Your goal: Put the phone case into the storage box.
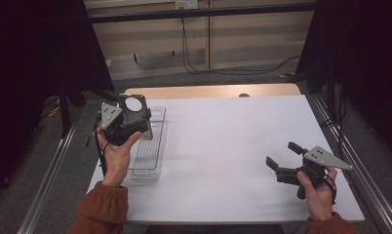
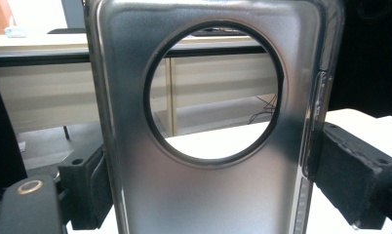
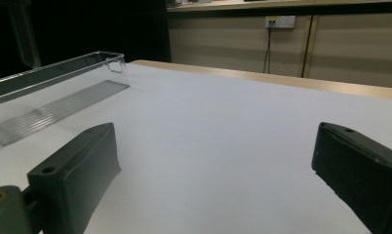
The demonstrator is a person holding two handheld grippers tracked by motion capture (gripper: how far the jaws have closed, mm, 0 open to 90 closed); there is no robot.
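A smoky translucent phone case [image 1: 131, 108] with a large round camera hole stands upright in my left gripper [image 1: 127, 122], which is shut on its two long edges above the left side of the table. In the left gripper view the phone case [image 2: 204, 190] rises between the jaws, and both pads [image 2: 352, 183] press its sides. My right gripper [image 1: 284, 155] hovers low over the right part of the table, open, with nothing between its jaws. In the right gripper view the fingers [image 3: 79, 168] stand wide apart over bare white tabletop.
A clear plastic tray [image 1: 150, 151] with a ribbed floor lies lengthwise on the left of the white table [image 1: 223, 141], right under the left hand. The same clear tray [image 3: 52, 92] shows at the left of the right gripper view. Cables run along the floor behind the table.
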